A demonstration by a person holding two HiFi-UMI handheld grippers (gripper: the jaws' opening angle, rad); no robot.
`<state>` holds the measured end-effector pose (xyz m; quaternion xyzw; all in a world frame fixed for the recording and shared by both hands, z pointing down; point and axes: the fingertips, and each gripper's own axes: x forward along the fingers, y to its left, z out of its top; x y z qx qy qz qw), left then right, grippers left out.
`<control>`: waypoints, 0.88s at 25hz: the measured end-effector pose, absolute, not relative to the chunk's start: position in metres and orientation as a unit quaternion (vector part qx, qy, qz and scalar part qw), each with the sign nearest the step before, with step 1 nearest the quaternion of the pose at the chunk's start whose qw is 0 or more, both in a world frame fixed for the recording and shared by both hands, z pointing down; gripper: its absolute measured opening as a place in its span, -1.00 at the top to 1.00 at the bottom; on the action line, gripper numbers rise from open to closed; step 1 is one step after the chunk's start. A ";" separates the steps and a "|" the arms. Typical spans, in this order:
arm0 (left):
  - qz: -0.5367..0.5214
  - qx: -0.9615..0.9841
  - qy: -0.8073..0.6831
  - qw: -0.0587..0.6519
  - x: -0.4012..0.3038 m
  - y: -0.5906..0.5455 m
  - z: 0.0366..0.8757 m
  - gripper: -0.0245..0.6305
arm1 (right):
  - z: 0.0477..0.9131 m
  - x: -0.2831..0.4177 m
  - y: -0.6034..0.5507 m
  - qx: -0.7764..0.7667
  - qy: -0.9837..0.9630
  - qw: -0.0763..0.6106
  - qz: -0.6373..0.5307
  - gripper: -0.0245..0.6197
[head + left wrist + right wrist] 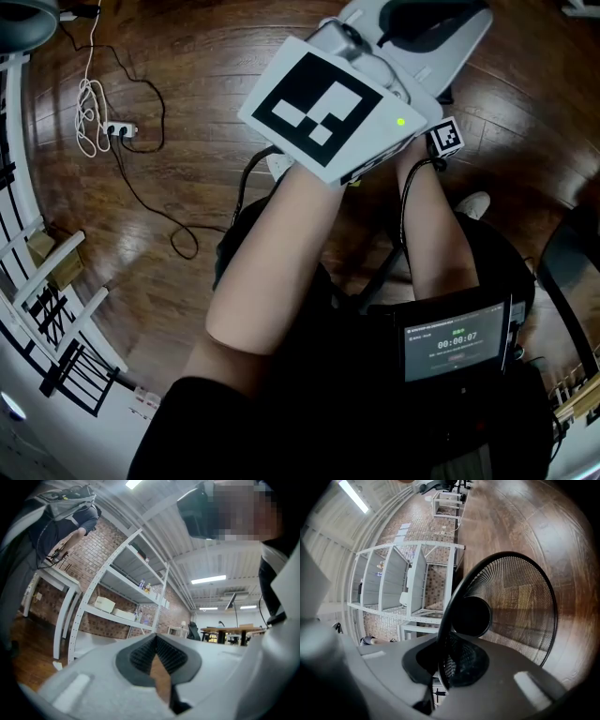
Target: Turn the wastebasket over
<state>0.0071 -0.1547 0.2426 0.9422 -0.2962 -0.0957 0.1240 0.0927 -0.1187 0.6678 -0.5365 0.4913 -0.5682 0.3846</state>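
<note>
A: State of the right gripper (443,657)?
B: Jaws clamped on the wastebasket (520,597), at its rim (451,606). The thin black hoop runs straight through between the pads.
A: Basket orientation?
B: Mouth faces that gripper's camera, with the solid dark base (471,617) at the far end. So it's roughly on its side, mesh wall over the wood floor (520,517). Can't tell if it touches the floor.
A: And the left gripper (156,641)?
B: Jaws tip to tip, nothing between them. It looks at white shelving (117,578) against a brick wall (93,550).
A: Head view?
B: Both forearms reach forward. The left one's marker cube (323,105) sits on top and covers the right jaws, so read the grip from the right gripper view.
</note>
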 end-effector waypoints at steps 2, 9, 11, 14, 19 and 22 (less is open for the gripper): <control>-0.099 0.940 -0.301 0.125 0.003 -0.157 0.240 0.92 | 0.664 0.094 -0.120 -0.538 0.495 0.381 -0.566 0.90; -0.099 0.939 -0.304 0.124 -0.001 -0.158 0.241 0.92 | 0.641 0.111 -0.132 -0.550 0.539 0.316 -0.554 0.90; -0.099 0.939 -0.305 0.123 -0.003 -0.158 0.239 0.92 | 0.630 0.113 -0.136 -0.548 0.566 0.273 -0.552 0.90; -0.100 0.938 -0.308 0.123 -0.005 -0.157 0.238 0.92 | 0.615 0.116 -0.143 -0.530 0.630 0.201 -0.530 0.90; -0.089 0.943 -0.303 0.108 -0.003 -0.154 0.240 0.92 | 0.589 0.130 -0.155 -0.504 0.706 0.124 -0.481 0.90; -0.069 0.945 -0.307 0.092 0.000 -0.155 0.249 0.92 | 0.584 0.131 -0.155 -0.499 0.722 0.074 -0.474 0.90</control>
